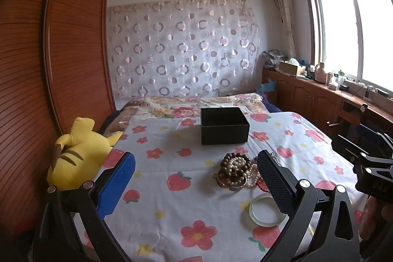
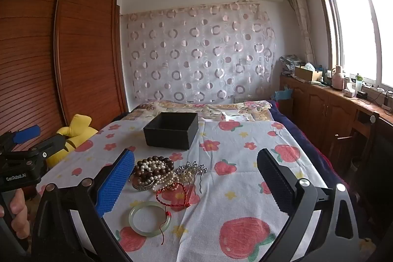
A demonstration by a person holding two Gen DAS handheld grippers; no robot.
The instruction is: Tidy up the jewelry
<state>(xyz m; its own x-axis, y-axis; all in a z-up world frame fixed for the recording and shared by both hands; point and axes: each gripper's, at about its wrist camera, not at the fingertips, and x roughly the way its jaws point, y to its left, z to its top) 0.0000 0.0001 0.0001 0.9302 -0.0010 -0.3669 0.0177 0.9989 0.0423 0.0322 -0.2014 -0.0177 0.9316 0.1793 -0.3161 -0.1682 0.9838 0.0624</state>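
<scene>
A heap of bead and pearl bracelets lies on the strawberry-print bedspread. Beside the heap are a silver hair comb, a red cord bracelet and a pale green jade bangle. Behind them stands an open black box, and what it holds is hidden. My left gripper hovers open above the cloth, with the heap by its right finger. My right gripper is open too, the jewelry near its left blue pad. Neither holds anything.
A yellow plush toy lies at the bed's left edge against a wooden wardrobe. A wooden cabinet with clutter on top runs under the window on the right. A hand grips the left tool's handle.
</scene>
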